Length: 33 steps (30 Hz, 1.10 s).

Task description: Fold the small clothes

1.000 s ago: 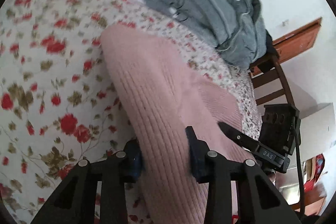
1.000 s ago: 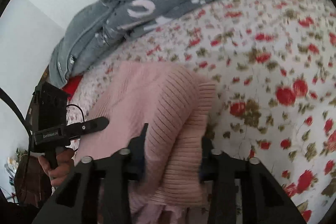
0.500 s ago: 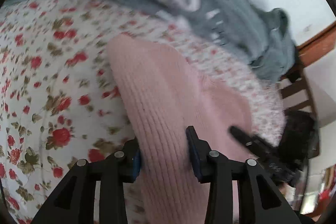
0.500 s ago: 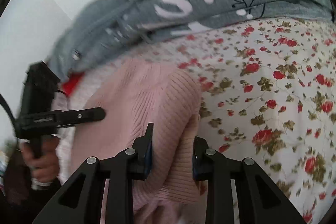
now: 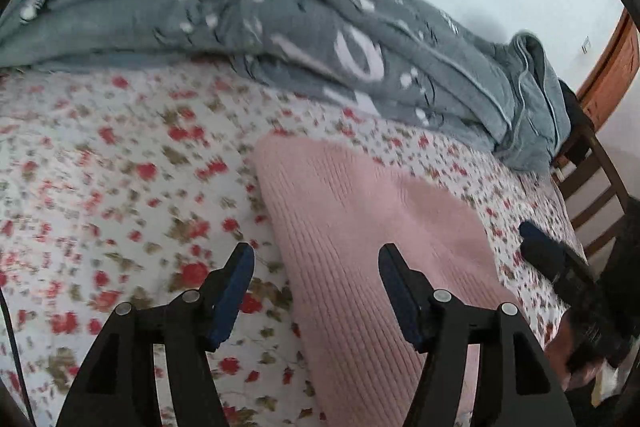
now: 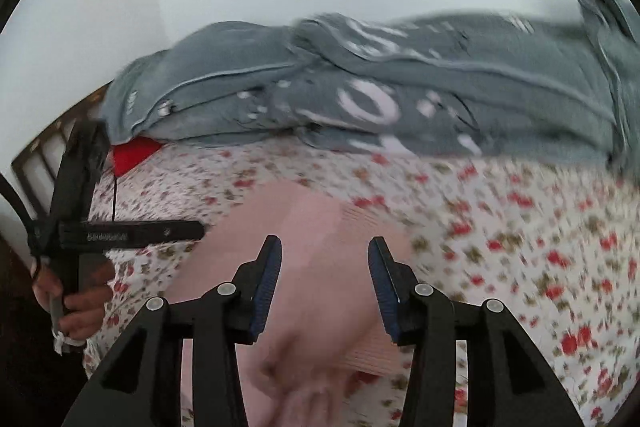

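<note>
A pink ribbed knit garment [image 5: 360, 227] lies folded on the flowered bed sheet [image 5: 120, 187]. My left gripper [image 5: 316, 255] hovers over its near left edge with its jaws opening; one finger is over the sheet, the other over the knit, and neither pad presses on it. In the right wrist view my right gripper [image 6: 325, 247] hangs above the same garment [image 6: 320, 291], jaws opening too, with the cloth below them and not pinched. Each view shows the other gripper at its side: the right gripper [image 5: 532, 239] and the left gripper [image 6: 198, 229], which a hand [image 6: 76, 291] holds.
A rumpled grey blanket [image 5: 320, 39] with white print lies along the far side of the bed against a pale wall. A dark wooden chair [image 5: 592, 179] stands past the bed's right end. Something red [image 6: 134, 153] shows under the blanket's left end.
Both grippers let go of the pink garment, spread their jaws and drew back upward. The garment now rests on the sheet.
</note>
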Each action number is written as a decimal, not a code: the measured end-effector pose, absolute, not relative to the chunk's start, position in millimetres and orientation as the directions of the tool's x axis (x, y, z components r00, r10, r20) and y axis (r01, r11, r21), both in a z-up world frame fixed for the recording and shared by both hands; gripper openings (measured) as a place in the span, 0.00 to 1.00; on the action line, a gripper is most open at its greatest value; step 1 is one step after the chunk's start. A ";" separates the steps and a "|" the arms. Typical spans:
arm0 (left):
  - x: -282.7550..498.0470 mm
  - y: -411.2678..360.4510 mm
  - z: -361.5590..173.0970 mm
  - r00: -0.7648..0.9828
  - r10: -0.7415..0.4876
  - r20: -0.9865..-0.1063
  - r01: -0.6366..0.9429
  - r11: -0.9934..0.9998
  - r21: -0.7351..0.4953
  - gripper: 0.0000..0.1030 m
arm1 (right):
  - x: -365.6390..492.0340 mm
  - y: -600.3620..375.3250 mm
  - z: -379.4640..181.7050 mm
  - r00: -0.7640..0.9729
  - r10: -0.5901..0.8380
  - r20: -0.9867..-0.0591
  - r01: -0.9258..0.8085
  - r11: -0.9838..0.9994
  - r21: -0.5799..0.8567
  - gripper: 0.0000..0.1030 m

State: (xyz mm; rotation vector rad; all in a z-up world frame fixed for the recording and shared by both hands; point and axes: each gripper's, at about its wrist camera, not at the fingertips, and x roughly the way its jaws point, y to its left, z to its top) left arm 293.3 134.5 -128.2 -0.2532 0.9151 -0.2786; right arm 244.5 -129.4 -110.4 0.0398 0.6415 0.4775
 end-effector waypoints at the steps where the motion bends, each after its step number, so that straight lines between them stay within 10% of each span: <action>1: 290.3 136.9 -126.3 0.585 -0.336 -0.739 0.119 0.936 -0.331 0.61 | 241.6 -118.3 -114.6 0.705 0.424 -0.569 -0.428 0.894 0.135 0.43; 4: 274.4 147.0 -125.2 0.592 -0.301 -0.747 0.102 0.948 -0.302 0.61 | 249.3 -96.1 -149.7 0.697 0.272 -0.663 -0.360 0.933 0.004 0.20; 14: 253.2 144.1 -125.9 0.608 -0.298 -0.736 0.127 0.952 -0.280 0.61 | 231.0 -103.8 -172.9 0.737 0.155 -0.658 -0.320 0.937 -0.138 0.18; 33: 227.6 108.4 -158.1 0.489 -0.434 -0.756 0.255 0.901 -0.352 0.59 | 179.1 -129.5 -135.6 0.728 0.319 -0.607 -0.381 0.924 0.029 0.27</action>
